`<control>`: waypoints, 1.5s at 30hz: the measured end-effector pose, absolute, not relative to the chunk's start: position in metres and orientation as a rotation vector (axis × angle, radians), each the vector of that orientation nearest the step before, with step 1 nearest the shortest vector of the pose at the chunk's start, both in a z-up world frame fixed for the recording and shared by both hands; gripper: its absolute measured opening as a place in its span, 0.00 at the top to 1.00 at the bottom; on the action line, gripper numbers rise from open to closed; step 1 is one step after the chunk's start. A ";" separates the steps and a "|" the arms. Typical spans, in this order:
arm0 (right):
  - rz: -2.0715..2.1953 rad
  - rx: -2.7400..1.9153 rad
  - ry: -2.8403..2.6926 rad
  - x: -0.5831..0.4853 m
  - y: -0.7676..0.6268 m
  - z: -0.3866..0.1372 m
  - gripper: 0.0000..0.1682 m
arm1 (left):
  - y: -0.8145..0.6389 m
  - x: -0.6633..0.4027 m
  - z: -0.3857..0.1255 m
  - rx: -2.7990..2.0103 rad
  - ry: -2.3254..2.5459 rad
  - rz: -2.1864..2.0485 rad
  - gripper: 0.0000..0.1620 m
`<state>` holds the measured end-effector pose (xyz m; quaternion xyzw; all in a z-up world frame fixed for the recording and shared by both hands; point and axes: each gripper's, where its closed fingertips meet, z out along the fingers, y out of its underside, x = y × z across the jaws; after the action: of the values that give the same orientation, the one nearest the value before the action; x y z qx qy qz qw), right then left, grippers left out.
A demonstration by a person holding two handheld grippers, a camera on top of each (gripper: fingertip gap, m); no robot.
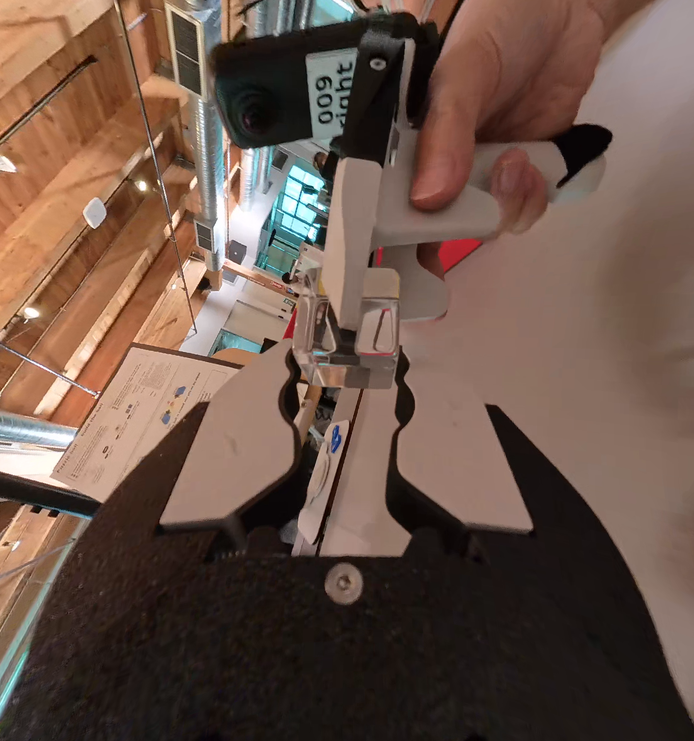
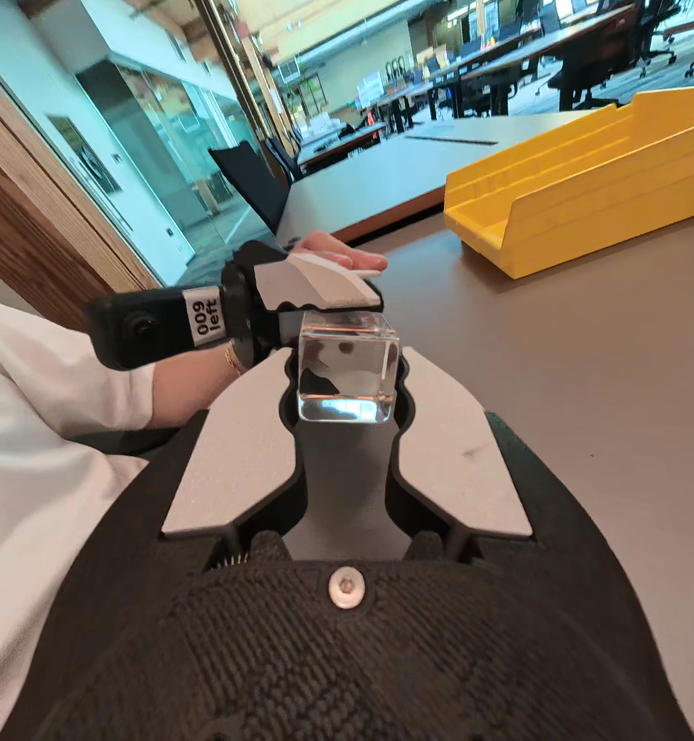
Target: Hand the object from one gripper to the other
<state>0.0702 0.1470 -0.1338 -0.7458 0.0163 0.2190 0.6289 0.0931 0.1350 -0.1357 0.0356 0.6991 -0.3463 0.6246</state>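
Note:
A clear cube [image 2: 347,369] is held in the air above the table. My right gripper [image 2: 346,361] has a finger against each side of it. My left gripper [image 1: 345,367] also has its two fingertips against the cube [image 1: 373,373], on its other pair of faces. In the right wrist view the left gripper comes in from the left, and its upper finger [image 2: 317,284] lies on top of the cube; its lower finger is hidden. In the left wrist view the right gripper reaches down from above, with one finger [image 1: 349,248] in front of the cube. Both look shut on it.
A yellow bin [image 2: 578,180] lies on the grey-brown table [image 2: 558,401] at the far right. A black chair [image 2: 253,176] stands beyond the table edge. A person's hand [image 1: 518,100] and white sleeve [image 2: 36,401] are close by. A printed sheet [image 1: 137,421] shows on the left. Only a small space, under 4 cm, lies between the two pairs of fingers.

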 end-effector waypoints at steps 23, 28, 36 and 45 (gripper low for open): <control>0.765 -2.024 -0.237 0.035 0.105 -0.178 0.74 | 0.098 0.056 -0.169 0.163 2.039 -0.969 0.55; 0.836 -2.105 -0.325 0.018 0.097 -0.190 0.74 | 0.081 0.041 -0.186 0.280 2.155 -0.886 0.61; 0.832 -2.130 -0.327 0.019 0.097 -0.196 0.73 | 0.073 0.047 -0.206 0.324 2.196 -0.846 0.68; 0.533 -1.673 -0.080 0.077 0.118 -0.126 0.55 | 0.114 0.091 -0.159 -0.444 1.989 -1.414 0.69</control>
<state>0.0766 0.1180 -0.1257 -0.7328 -0.0352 0.2335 0.6382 0.0912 0.1144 -0.1588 -0.1693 0.7585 -0.5392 0.3244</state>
